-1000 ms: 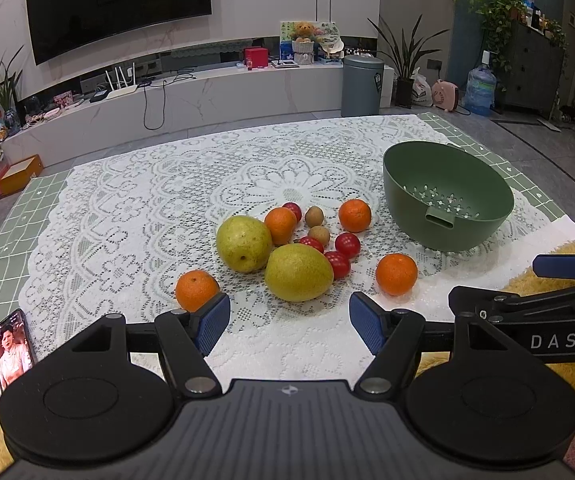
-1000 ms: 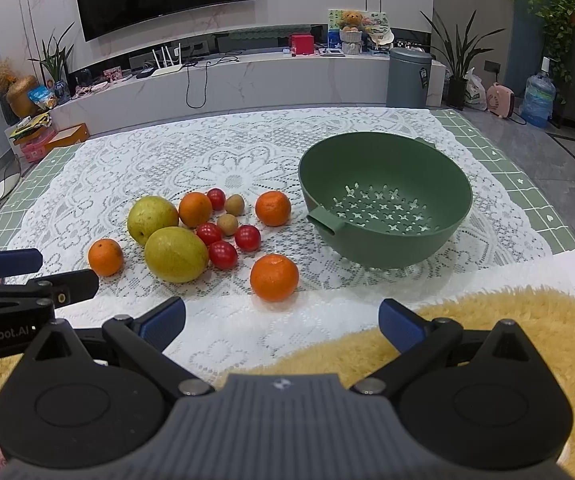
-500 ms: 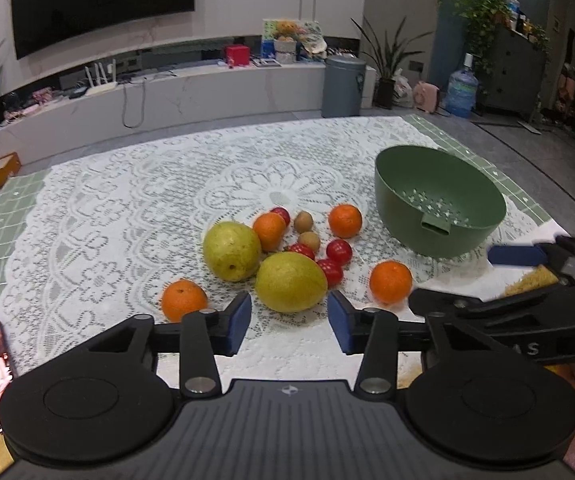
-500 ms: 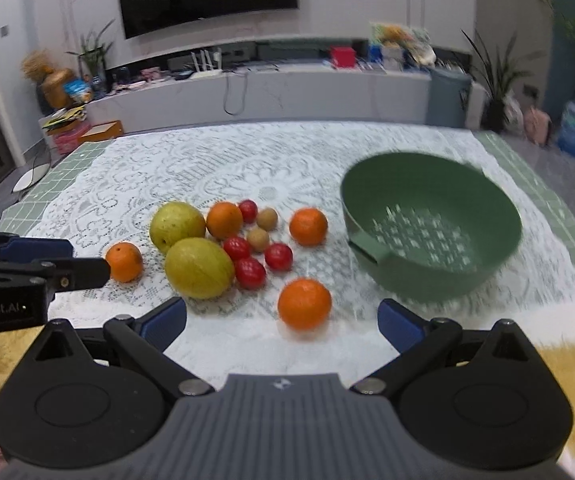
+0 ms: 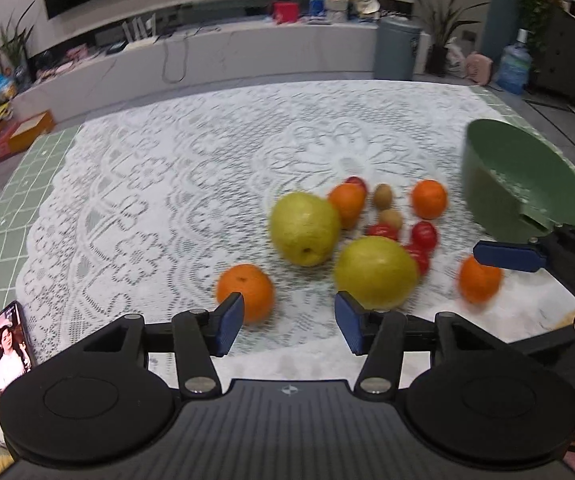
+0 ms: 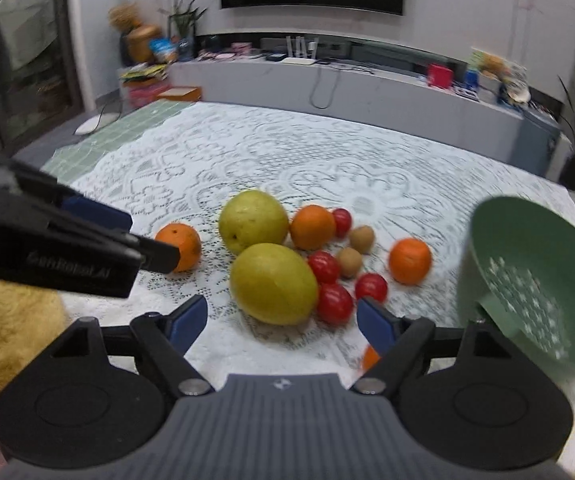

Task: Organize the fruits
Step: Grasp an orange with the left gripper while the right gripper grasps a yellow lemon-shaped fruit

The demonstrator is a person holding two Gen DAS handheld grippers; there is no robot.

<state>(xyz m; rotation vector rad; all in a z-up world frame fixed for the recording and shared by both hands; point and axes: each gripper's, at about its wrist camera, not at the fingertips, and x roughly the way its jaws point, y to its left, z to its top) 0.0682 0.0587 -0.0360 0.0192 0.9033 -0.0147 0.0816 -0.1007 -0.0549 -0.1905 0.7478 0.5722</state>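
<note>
Two yellow-green pears [image 5: 304, 228] [image 5: 375, 272], several oranges, red cherry tomatoes [image 5: 423, 236] and two small brown fruits lie clustered on the lace cloth. My left gripper [image 5: 289, 320] is open and its jaws are opening, with nothing between them. An orange [image 5: 244, 292] sits just past its left finger. My right gripper [image 6: 283, 322] is open and its jaws are closing. The near pear [image 6: 273, 284] lies just ahead of its gap, untouched. Another orange [image 6: 369, 358] peeks from under its right finger. The green colander [image 6: 527, 272] stands empty at the right.
A phone [image 5: 7, 348] with a lit screen lies at the near left corner of the cloth. A yellow fluffy rug [image 6: 7, 320] lies at the near edge. Each gripper shows in the other's view, the left gripper [image 6: 99, 240] close beside the leftmost orange.
Both grippers have moved forward and down toward the fruit. The left jaws narrowed, then widened again. The right jaws have narrowed, and its view has swung left, putting the colander at the right edge.
</note>
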